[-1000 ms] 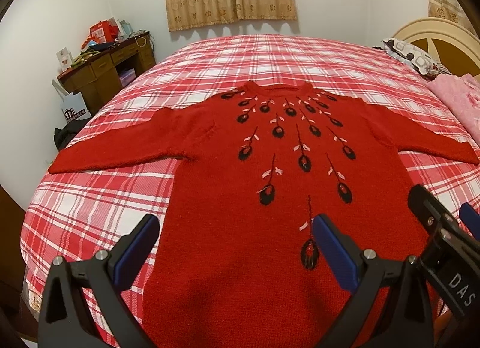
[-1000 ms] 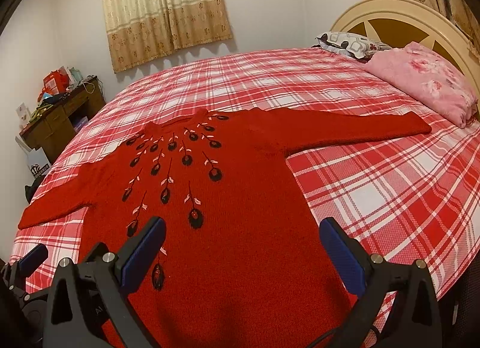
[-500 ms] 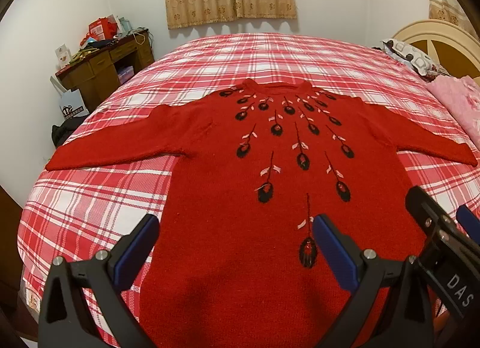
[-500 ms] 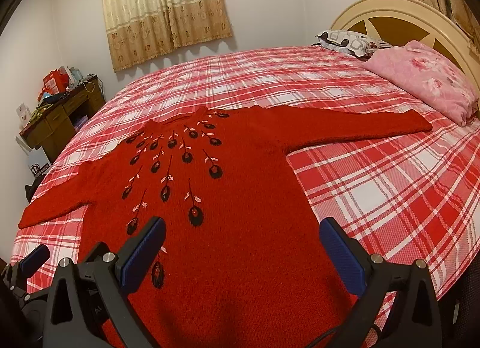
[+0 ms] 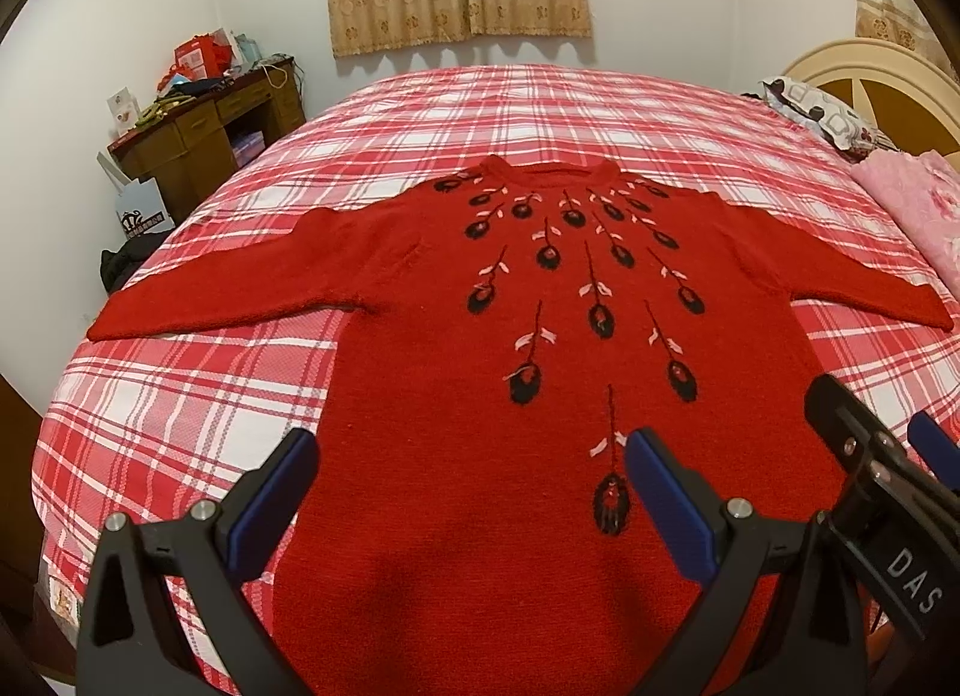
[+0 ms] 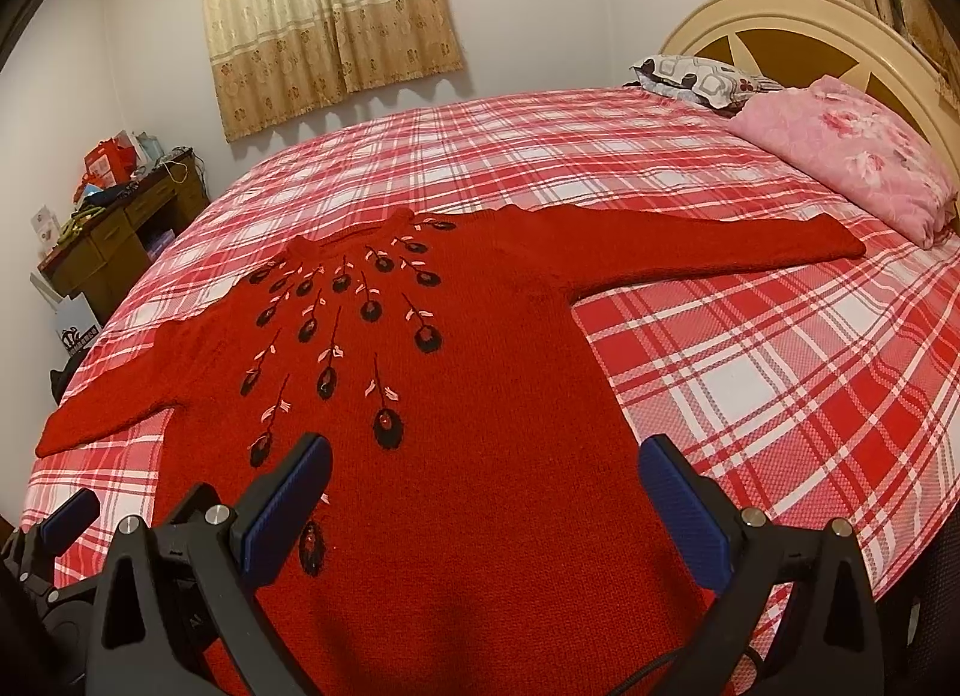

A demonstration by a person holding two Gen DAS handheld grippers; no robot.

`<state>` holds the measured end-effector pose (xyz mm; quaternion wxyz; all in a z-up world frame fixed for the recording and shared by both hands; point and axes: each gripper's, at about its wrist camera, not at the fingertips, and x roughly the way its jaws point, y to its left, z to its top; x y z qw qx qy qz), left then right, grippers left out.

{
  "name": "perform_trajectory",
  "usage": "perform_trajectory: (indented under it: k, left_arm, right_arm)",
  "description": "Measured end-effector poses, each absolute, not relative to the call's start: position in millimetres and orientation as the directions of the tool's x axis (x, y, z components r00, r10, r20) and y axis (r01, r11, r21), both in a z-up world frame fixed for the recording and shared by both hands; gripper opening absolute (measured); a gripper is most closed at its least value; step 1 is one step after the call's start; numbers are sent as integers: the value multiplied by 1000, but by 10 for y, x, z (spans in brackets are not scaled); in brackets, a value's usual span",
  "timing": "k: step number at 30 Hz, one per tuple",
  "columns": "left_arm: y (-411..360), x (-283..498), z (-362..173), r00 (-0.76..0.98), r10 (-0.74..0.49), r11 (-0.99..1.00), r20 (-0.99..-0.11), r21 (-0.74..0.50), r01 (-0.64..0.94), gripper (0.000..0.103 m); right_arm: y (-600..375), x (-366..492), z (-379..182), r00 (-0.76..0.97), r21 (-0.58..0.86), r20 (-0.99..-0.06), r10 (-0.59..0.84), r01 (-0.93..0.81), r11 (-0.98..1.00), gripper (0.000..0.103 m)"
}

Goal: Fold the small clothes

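Your fingers (image 5: 273, 492) on the left gripper (image 5: 471, 495) are spread wide apart and hold nothing, and your right gripper (image 6: 486, 501) is the same, with its blue fingers (image 6: 684, 510) wide apart and nothing between them. Both hang just above the bottom part of the sweater (image 5: 540, 396), and you cannot tell if they touch it. The sweater is red and knitted, with black flower buds, thin dark stems and little pink leaves that fan out from the neck. It lies flat and face up on the bed (image 5: 180, 414), with its neck pointing away from you and both long sleeves stretched out to the sides. There is one sweater, and it has two sleeves. The bed has a red and white checked cover. At the head of the bed you can see one pink pillow (image 6: 852, 156) and one grey patterned pillow (image 6: 690, 75).
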<state>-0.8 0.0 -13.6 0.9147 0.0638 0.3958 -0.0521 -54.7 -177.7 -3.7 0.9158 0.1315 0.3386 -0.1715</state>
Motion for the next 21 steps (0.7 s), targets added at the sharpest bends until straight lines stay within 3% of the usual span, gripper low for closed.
perform_trajectory:
  k: [21]
  left_arm:
    - [-33, 73, -251, 662, -42, 987, -748, 73, 145, 103]
  right_arm:
    - [-1855, -511, -93, 713, 125, -658, -240, 418, 900, 102]
